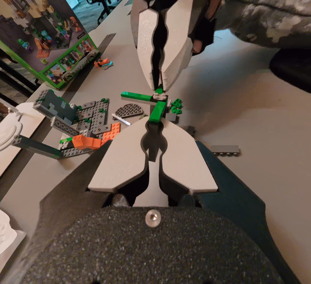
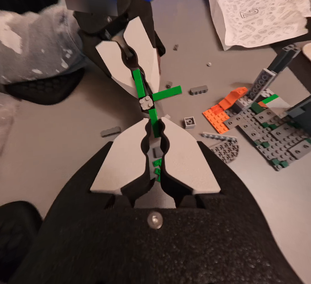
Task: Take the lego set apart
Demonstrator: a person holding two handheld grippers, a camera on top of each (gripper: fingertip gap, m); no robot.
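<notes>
Grey table [image 2: 235,225] in an office; dark chairs and desks in the background, a printed box [image 1: 48,43] standing at the far left edge. A sheet of printed paper [image 2: 257,19] lies at the opposite end.

Largest piece of the set: the grey studded base [image 2: 269,134] with an orange plate [image 2: 217,120] and dark wall sections, resting on the table well apart from both grippers. Loose grey bricks and small green bits scattered nearby.

Held in the air between the grippers: a cross of green strips [image 2: 148,102] with a small grey studded plate at its hub.

Left gripper [image 1: 155,122]: jaws closed on one green arm, which runs straight out along the fingers. Right gripper [image 2: 154,120]: jaws closed on the opposite arm, likewise in line with its fingers. The two grippers face each other tip to tip along one long axis of the cross. A third green arm sticks out sideways, free.

Judgement: both grippers are equally near the hub; the separation likely depends on pulling or bending apart along that shared axis.
</notes>
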